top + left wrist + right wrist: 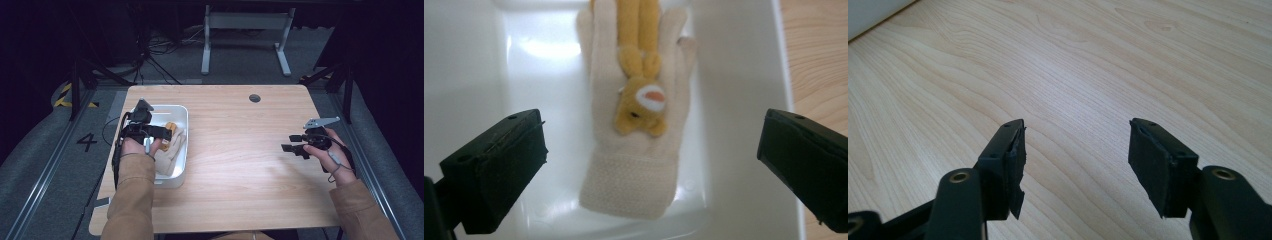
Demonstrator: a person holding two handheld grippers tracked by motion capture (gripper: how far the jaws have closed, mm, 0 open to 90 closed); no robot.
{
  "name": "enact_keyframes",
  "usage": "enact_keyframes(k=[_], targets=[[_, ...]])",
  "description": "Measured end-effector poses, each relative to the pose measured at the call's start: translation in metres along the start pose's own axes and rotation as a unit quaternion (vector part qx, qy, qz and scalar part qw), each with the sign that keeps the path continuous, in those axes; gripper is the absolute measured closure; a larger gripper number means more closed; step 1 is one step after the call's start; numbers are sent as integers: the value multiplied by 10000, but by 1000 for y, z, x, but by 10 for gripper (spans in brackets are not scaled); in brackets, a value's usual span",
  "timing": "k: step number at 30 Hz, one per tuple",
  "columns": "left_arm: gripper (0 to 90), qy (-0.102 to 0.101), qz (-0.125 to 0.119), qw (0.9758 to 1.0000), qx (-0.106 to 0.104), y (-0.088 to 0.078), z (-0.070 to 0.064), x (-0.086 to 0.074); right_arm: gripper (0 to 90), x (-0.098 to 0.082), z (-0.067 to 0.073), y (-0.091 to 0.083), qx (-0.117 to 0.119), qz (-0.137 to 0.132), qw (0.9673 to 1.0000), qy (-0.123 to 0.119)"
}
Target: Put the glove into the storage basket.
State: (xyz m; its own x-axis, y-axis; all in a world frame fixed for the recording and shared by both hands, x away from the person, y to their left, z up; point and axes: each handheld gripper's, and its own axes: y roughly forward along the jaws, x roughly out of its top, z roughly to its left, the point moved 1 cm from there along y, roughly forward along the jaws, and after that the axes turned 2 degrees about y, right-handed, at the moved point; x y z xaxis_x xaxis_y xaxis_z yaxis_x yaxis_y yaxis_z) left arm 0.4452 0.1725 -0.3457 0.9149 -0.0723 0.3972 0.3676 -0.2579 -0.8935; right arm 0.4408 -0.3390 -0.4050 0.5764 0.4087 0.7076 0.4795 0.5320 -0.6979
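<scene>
A cream knitted glove (634, 145) with a yellow plush animal (640, 95) on its back is lying flat in a white bin (181, 145) near the tabletop's (240, 165) left edge. The left gripper (649, 165) is hovering over the glove's cuff, jaws spread wide, gripping nothing. To grasp well, it should probably be lowering straight onto the cuff, clear of the bin wall. The right gripper (295, 142) is waiting near the right edge, jaws apart and empty.
</scene>
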Motion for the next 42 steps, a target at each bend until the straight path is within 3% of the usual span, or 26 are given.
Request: enact_keyframes(k=[3, 8, 12, 18, 23, 24, 25, 29, 32, 34, 39, 42], targets=[[1, 132, -136, 9998, -76, -10, -4, 0, 409, 0, 0, -1, 6, -10, 10000, 19], [11, 460, -542, 9971, -259, -26, -13, -1, 408, 0, 0, -2, -7, -24, 10000, 20], [0, 785, -831, 9926, -413, -32, -27, -1, 408, -2, 1, -3, -25, -10, 10000, 36], [0, 1320, -1088, 9824, -749, -35, -55, 0, 408, -6, -1, -7, -68, -28, 10000, 67], [0, 1803, -1188, 9714, -984, -32, -81, 0, 407, -11, -2, -12, -107, -44, 9999, 126], [0, 1902, -1210, 9686, -1050, -32, -85, 0, 407, -12, -3, -13, -116, -34, 9999, 122], [0, 2044, -1253, 9642, -1138, -32, -90, 1, 407, -12, -4, -14, -136, -49, 9998, 142], [0, 2383, -1359, 9531, -1278, -32, -105, -2, 407, -15, -6, -18, -150, -67, 9997, 185], [0, 2575, -1392, 9452, -1450, -31, -114, -5, 407, -16, -6, -19, -166, -63, 9996, 218], [0, 2643, -1378, 9415, -1573, -30, -118, -7, 407, -17, -7, -19, -169, -53, 9996, 207], [0, 2974, -1537, 9260, -1748, -25, -130, -15, 405, -16, -6, -19, -146, -69, 9997, 193], [0, 3022, -1664, 9192, -1898, -18, -136, -22, 406, -16, -6, -19, -146, -77, 9997, 196]])
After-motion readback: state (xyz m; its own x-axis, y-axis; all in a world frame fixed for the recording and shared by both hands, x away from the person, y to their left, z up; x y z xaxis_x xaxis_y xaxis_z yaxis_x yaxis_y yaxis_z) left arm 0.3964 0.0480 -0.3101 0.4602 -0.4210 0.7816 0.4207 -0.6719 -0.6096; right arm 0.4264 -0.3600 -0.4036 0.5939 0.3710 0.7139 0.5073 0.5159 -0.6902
